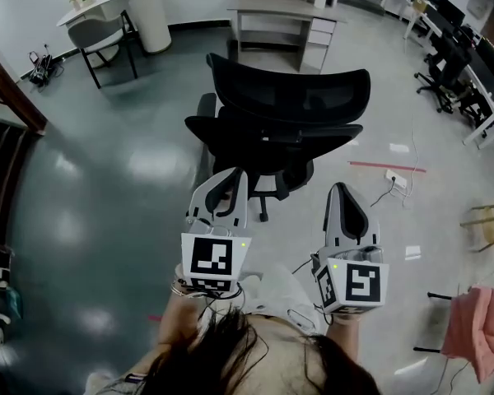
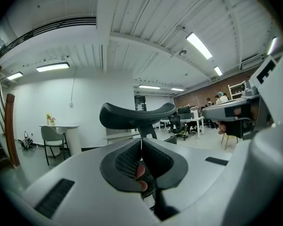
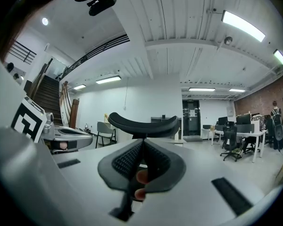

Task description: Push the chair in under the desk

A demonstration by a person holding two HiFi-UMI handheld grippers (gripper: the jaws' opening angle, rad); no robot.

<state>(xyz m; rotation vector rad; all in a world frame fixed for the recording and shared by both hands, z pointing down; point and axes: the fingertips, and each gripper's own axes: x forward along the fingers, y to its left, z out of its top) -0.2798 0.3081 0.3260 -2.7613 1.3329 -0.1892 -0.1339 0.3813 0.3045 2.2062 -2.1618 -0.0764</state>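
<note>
Jaws first: both pairs are squeezed fully together with nothing in them, and the left gripper (image 1: 233, 175) and right gripper (image 1: 340, 189) sit level, side by side, aimed toward 12 o'clock. The black office chair (image 1: 284, 105) is right ahead of the tips at 12 o'clock, its curved headrest (image 2: 137, 116) poking up just past the closed tips in both gripper views, though contact can't really be made out. Further out at 12 o'clock is the grey desk (image 1: 284, 8), well apart from the chair, so the chair isn't tucked under.
</note>
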